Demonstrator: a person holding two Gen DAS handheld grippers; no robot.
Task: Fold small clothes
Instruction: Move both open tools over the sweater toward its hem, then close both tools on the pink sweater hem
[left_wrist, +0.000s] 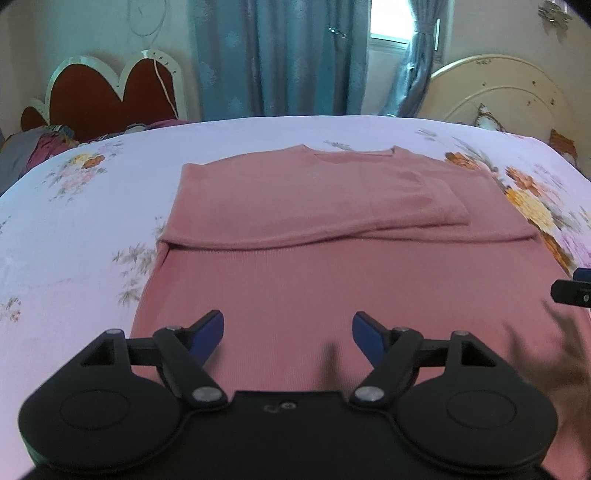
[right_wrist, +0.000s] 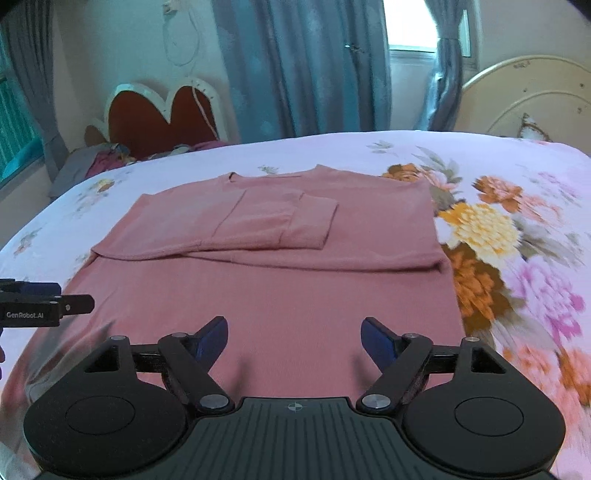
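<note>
Both my left fingers (left_wrist: 288, 334) and right fingers (right_wrist: 294, 339) are spread, released, grasping nothing, above the pink top (left_wrist: 332, 273) on the bed (left_wrist: 74, 229).

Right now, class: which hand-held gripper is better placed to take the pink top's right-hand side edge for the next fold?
Probably right: the right hand-held gripper hangs open nearer that edge of the pink top.

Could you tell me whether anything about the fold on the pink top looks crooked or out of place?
Slightly. The folded-over edge across the pink top runs wavy rather than straight, and the tucked sleeve sits off-centre. Both grippers are open, holding nothing.
</note>
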